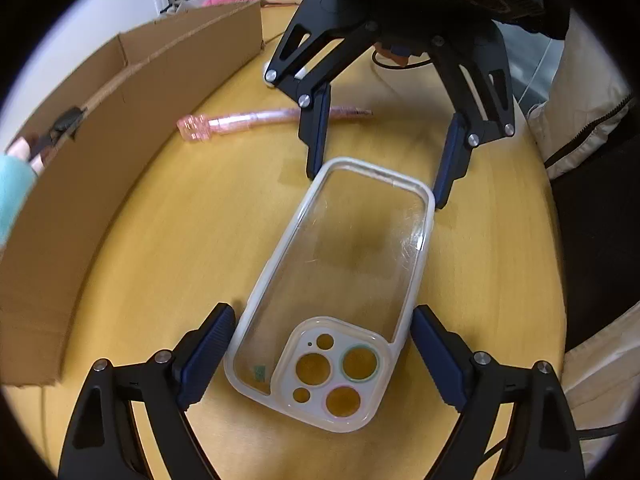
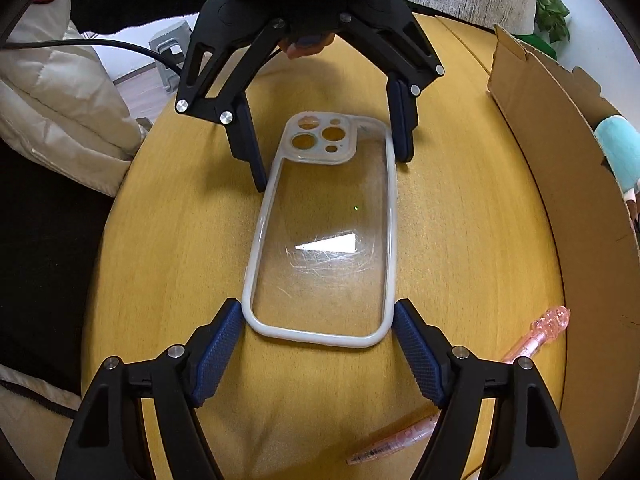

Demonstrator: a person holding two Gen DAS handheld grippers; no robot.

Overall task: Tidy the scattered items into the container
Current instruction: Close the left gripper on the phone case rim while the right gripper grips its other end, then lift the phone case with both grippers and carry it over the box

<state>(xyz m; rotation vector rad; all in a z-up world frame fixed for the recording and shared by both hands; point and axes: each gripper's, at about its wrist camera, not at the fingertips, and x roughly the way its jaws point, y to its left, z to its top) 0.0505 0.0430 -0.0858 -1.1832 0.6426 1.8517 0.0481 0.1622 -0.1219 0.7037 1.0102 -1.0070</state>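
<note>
Left wrist view has the clear plastic phone case with the whitish bumper (image 1: 332,292) lying flat on the round yellow wooden table (image 1: 160,264), both tools straddling its ends. Left gripper (image 1: 320,356) is spread wide at the camera-cutout end, pads beside the rim, not squeezing. Right gripper (image 2: 318,344) looks the same at the plain end.

Risk imo: thin, slick case, so uneven closing could make it skid or flex and pop out.

Brown cardboard box (image 1: 132,128) sits just beside; something turquoise and soft (image 2: 616,152) is inside. Pink glittery pen (image 1: 256,120) isn't boxed yet.
</note>
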